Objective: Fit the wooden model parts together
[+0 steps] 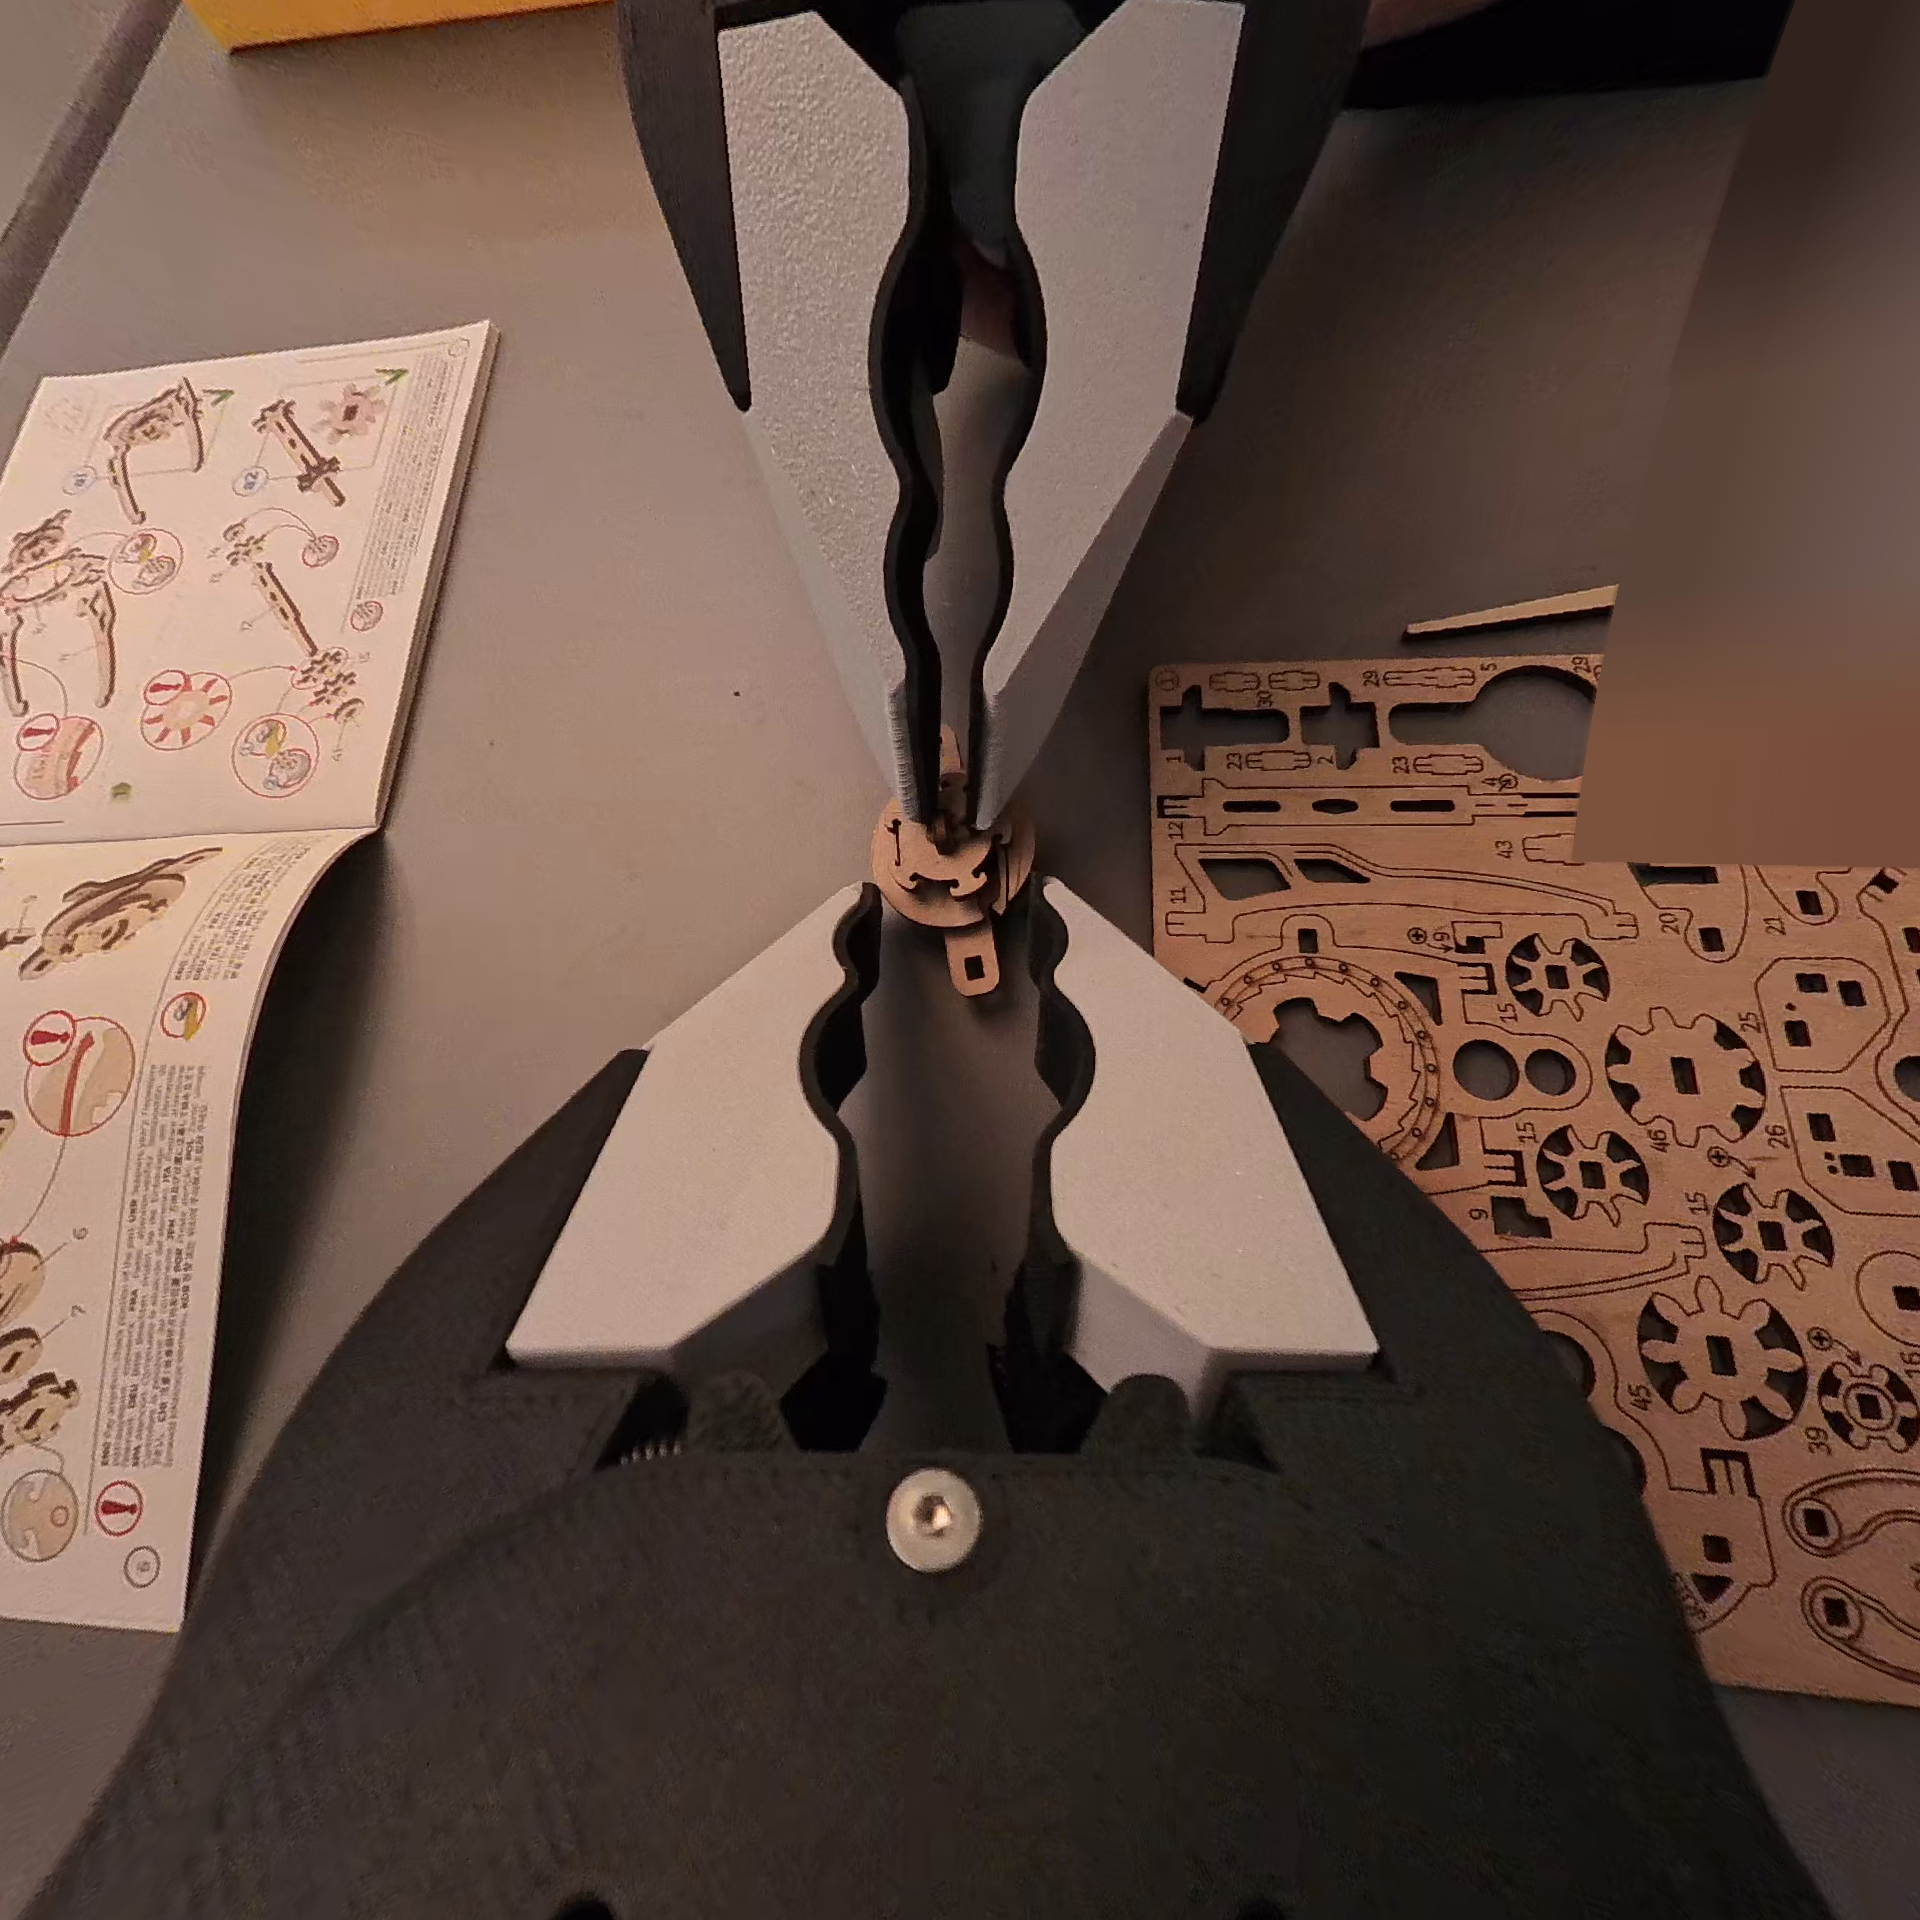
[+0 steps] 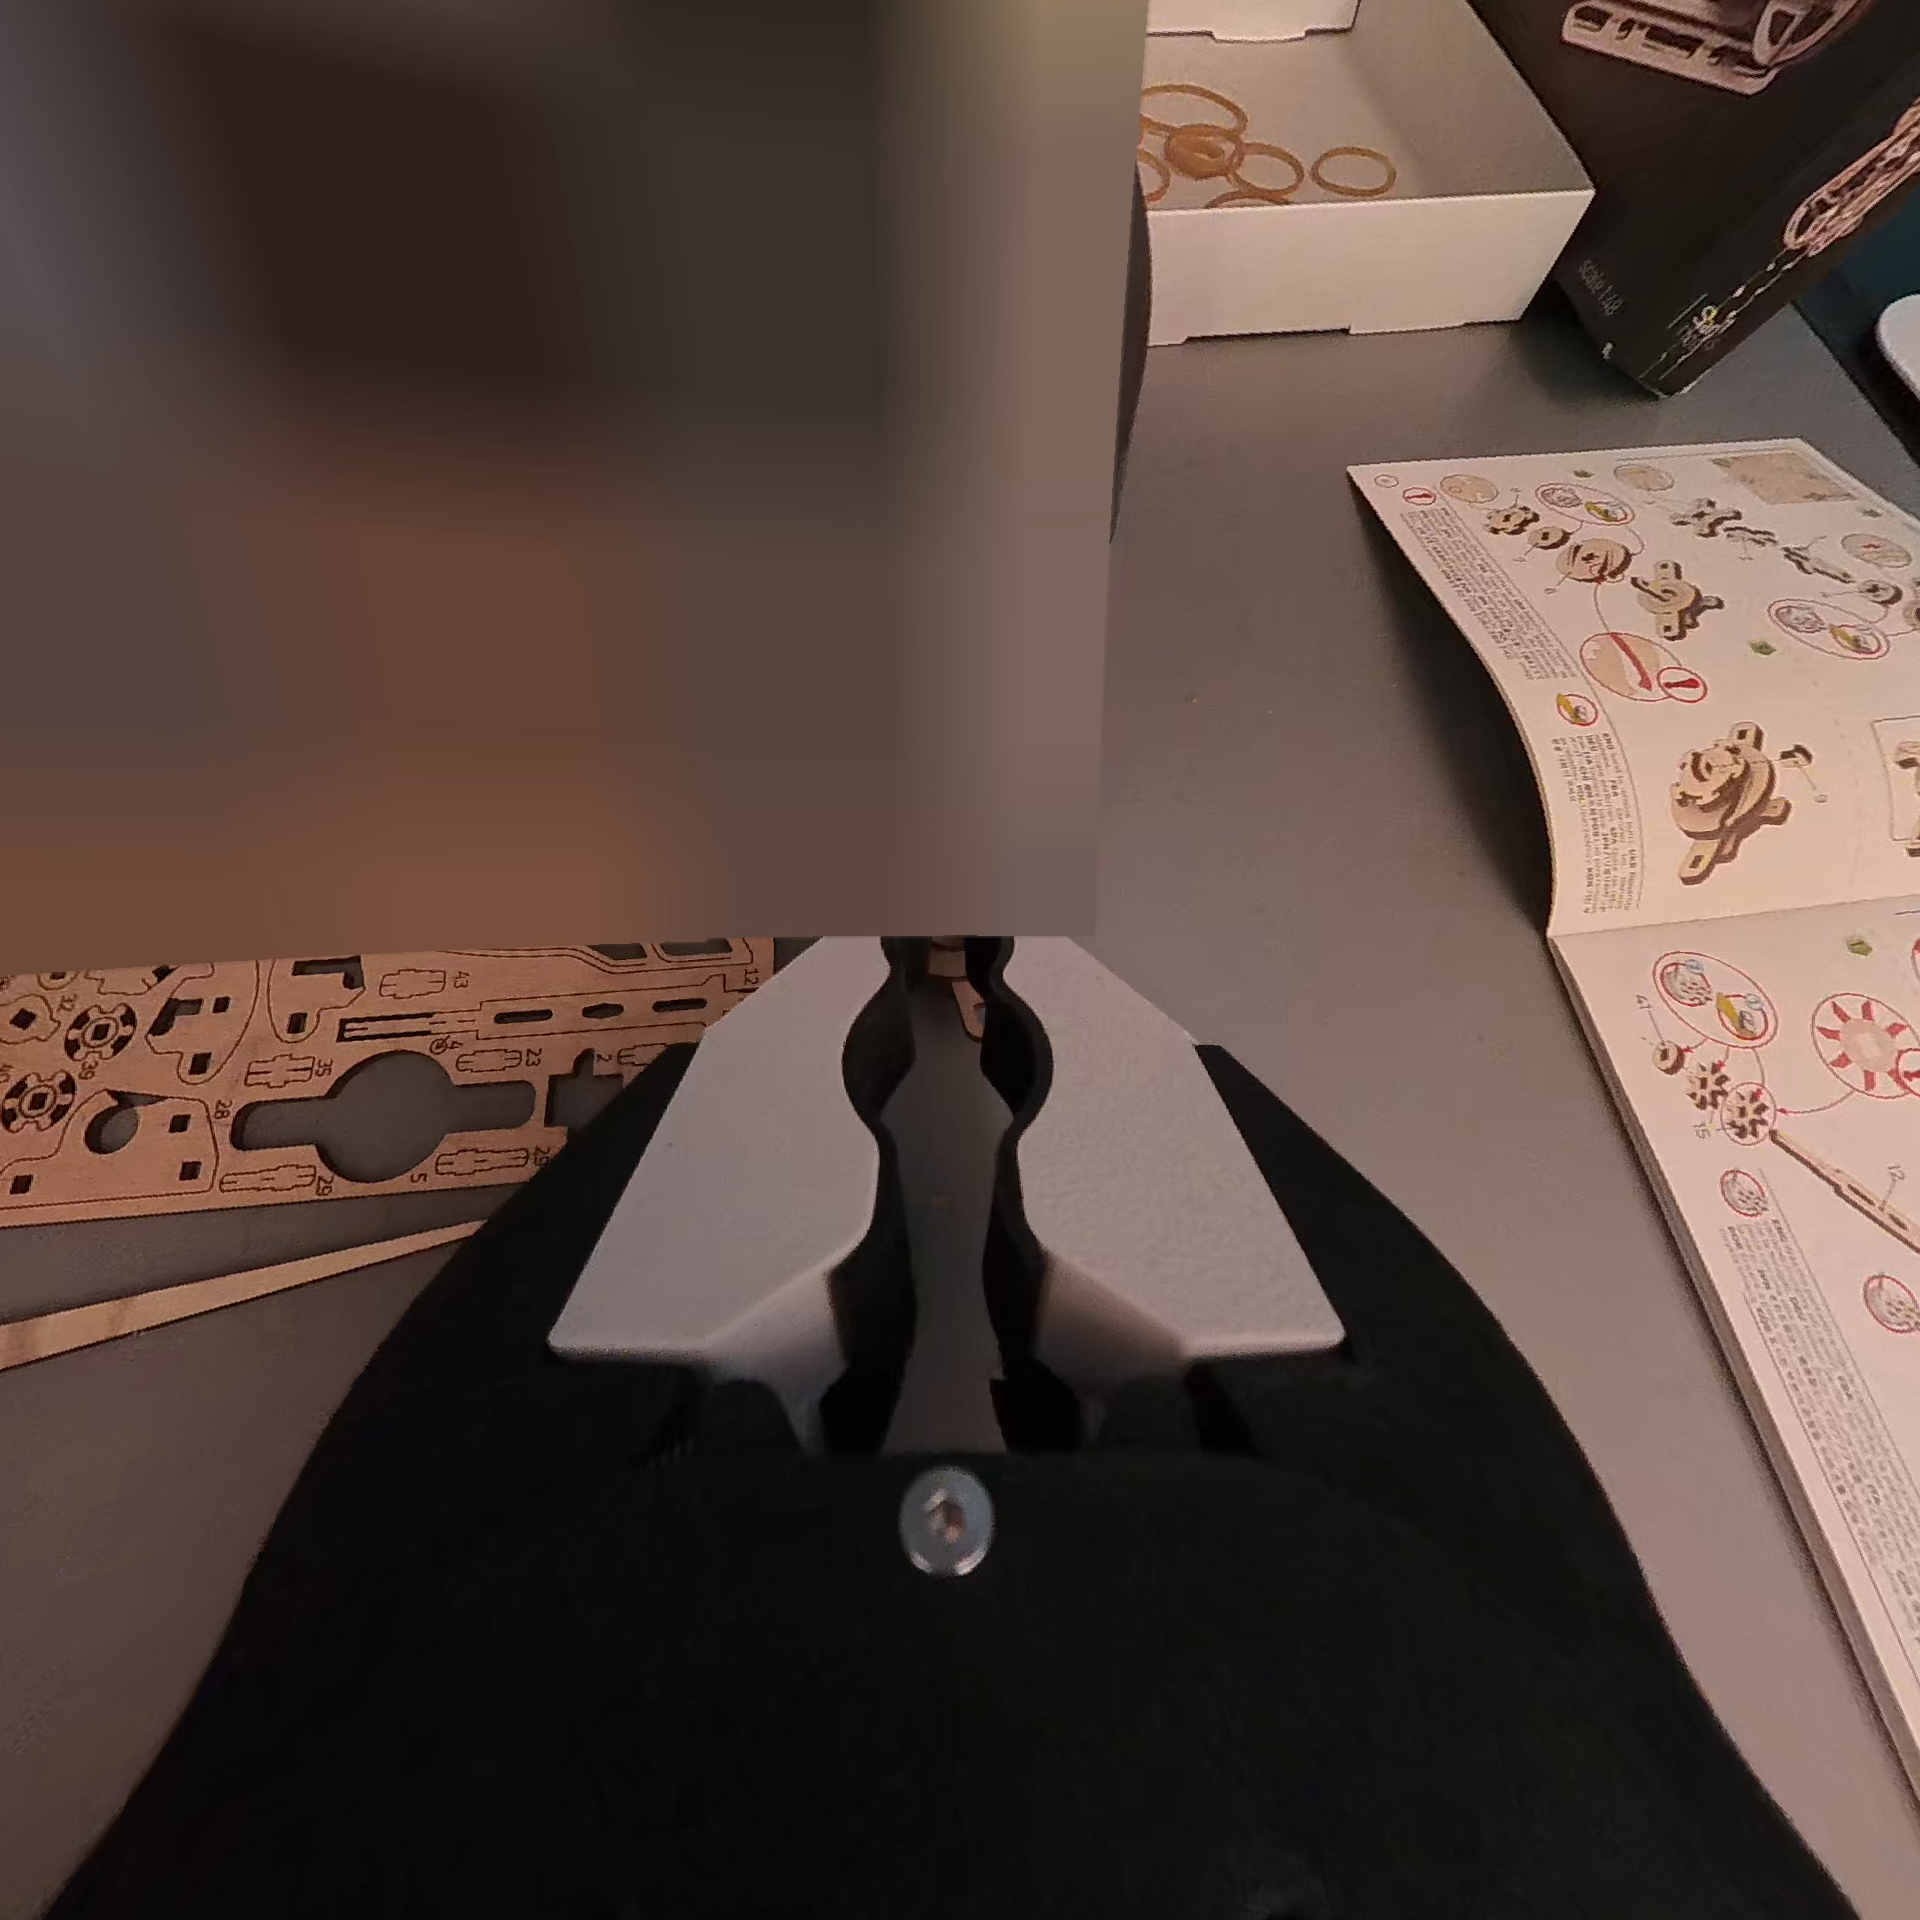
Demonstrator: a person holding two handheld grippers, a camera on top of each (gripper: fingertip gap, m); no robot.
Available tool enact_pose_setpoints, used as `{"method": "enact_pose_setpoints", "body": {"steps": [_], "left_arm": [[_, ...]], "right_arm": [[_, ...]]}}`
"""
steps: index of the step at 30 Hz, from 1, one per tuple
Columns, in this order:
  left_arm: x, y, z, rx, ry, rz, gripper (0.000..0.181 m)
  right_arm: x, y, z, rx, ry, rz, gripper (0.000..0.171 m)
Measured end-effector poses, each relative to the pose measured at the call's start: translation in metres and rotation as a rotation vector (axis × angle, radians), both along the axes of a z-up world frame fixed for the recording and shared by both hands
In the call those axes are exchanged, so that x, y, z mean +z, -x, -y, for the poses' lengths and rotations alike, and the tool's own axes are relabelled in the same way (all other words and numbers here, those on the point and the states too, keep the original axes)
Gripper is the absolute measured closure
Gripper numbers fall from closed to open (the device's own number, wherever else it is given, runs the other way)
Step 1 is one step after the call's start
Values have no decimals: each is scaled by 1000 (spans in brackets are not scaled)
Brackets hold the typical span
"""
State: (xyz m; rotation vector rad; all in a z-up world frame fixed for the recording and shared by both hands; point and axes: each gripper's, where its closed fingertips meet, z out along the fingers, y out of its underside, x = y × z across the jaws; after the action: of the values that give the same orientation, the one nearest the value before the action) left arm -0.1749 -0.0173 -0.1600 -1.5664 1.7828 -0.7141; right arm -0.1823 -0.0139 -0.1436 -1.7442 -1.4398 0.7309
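My left gripper (image 1: 956, 891) is at the bottom of the left wrist view. Its grey fingertips (image 1: 854, 914) sit on either side of a small round wooden disc assembly (image 1: 940, 878) with a tab (image 1: 977, 966) hanging toward the camera. My right gripper (image 1: 943, 800) reaches in from the top, its jaws shut on a small wooden part (image 1: 951, 784) that meets the disc's top. In the right wrist view, the right gripper (image 2: 943, 951) has its tips cut off by a blurred patch. A sliver of the wooden part (image 2: 968, 1013) shows between its fingers.
A laser-cut wooden part sheet (image 1: 1558, 1143) (image 2: 312, 1060) lies on the grey table, with a thin wooden strip (image 1: 1507, 615) (image 2: 208, 1299) beside it. An open instruction booklet (image 1: 208, 831) (image 2: 1714, 831) lies on the other side. Behind it are a white tray with rubber bands (image 2: 1351, 260) and a dark box (image 2: 1766, 208). Less than 4 cm separates the two grippers' tips.
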Motion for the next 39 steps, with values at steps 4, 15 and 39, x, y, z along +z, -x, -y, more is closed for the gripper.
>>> {"method": "enact_pose_setpoints", "body": {"steps": [4,15,39], "left_arm": [[0,-1,1,1,2,1,154],[0,0,0,-5,-11,1,154],[-2,1,-3,23,5,-12,157]], "right_arm": [[0,1,1,10,-11,-3,167],[1,2,1,31,9,-38,167],[1,2,-4,-13,-80,8,166]]}}
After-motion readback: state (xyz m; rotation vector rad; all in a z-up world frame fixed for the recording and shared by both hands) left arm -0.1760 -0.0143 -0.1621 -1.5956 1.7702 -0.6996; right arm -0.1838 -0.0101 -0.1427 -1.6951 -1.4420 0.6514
